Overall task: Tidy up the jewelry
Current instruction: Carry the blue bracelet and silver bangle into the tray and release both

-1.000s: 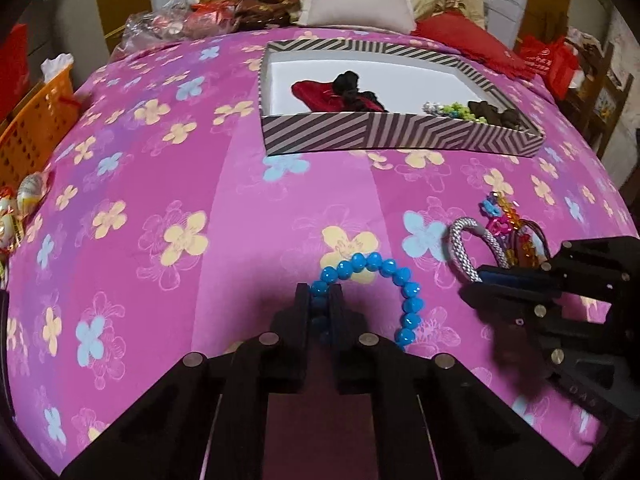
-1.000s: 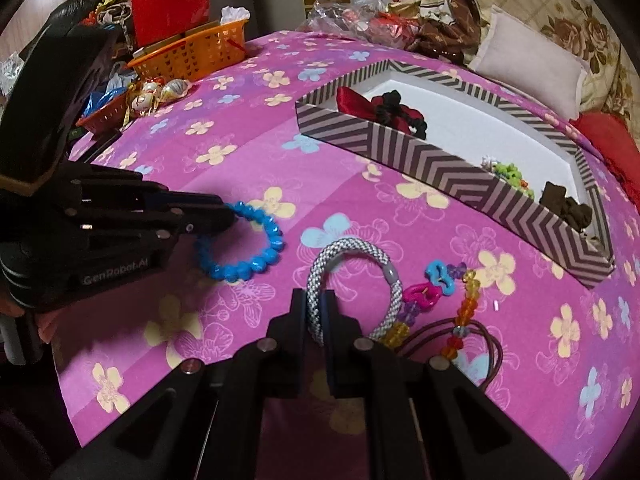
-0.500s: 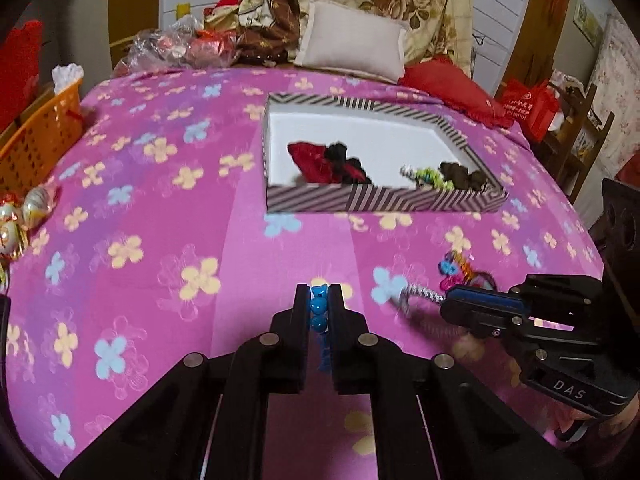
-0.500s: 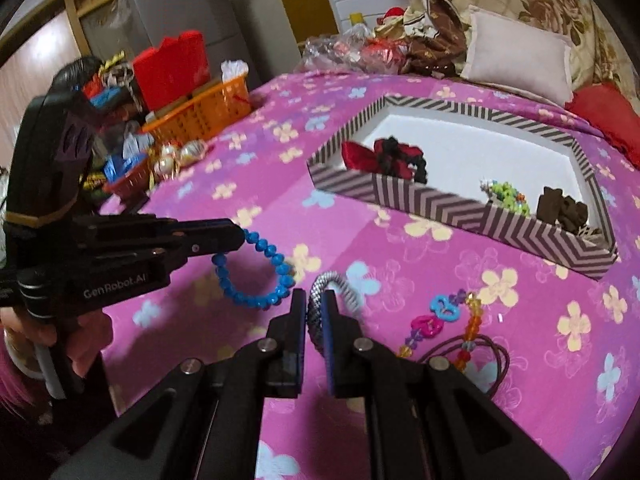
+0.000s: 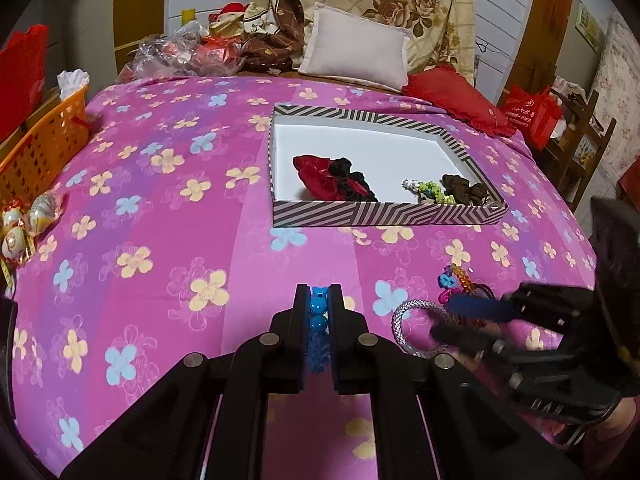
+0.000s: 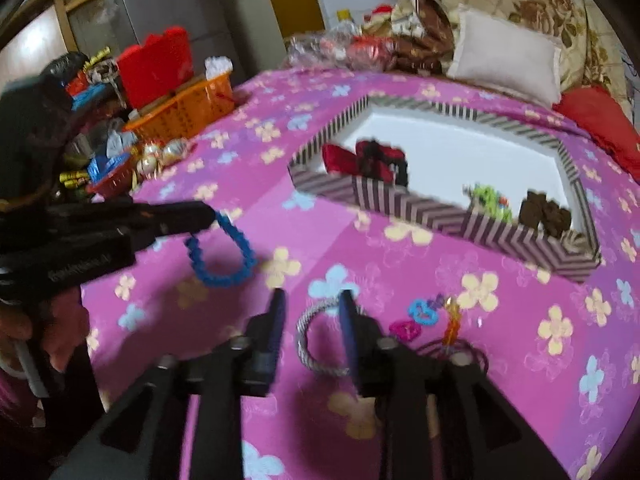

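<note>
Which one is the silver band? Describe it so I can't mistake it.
On the pink flowered bedspread, in front of the striped box, it lies at the right gripper, whose jaws have just been opening. The silver band is one plain woven ring, unlike the colourful bead string beside it.

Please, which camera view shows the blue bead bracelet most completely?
The right wrist view: there almost the whole loop of the blue bead bracelet hangs from the shut left gripper above the bedspread, though blurred. The left wrist view shows only a few beads pinched between that gripper's fingers.
</note>
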`<action>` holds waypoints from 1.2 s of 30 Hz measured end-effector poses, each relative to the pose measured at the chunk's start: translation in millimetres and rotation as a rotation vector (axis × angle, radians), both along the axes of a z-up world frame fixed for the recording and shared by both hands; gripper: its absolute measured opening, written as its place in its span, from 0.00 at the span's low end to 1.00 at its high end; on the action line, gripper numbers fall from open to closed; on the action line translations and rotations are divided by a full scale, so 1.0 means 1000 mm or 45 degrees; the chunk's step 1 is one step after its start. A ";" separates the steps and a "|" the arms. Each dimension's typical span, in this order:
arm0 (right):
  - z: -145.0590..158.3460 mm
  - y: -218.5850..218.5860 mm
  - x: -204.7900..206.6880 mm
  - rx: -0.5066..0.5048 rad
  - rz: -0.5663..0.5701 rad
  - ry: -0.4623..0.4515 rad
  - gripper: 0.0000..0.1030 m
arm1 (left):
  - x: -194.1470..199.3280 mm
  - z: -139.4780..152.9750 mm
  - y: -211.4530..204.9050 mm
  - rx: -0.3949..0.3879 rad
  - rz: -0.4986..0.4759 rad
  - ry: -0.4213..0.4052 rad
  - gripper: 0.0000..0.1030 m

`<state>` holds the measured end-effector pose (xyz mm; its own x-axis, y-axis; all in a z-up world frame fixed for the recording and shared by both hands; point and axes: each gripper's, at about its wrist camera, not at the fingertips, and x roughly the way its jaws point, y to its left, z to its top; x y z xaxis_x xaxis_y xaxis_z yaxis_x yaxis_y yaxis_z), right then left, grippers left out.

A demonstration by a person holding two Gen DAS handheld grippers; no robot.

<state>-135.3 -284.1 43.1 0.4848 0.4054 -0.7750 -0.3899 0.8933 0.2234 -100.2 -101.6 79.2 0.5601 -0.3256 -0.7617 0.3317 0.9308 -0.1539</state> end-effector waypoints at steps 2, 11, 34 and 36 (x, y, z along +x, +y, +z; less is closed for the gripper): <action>-0.010 0.009 -0.004 -0.064 0.051 0.027 0.31 | 0.000 -0.002 0.000 0.001 0.003 0.005 0.01; -0.028 0.019 -0.011 -0.259 0.138 0.052 0.31 | 0.002 -0.003 0.002 -0.002 0.014 0.015 0.01; 0.025 0.002 -0.011 -0.018 0.029 -0.116 0.07 | 0.007 0.025 -0.010 -0.004 -0.006 -0.045 0.01; 0.030 0.000 -0.008 -0.015 0.009 -0.133 0.07 | 0.009 0.030 -0.013 -0.002 -0.013 -0.057 0.01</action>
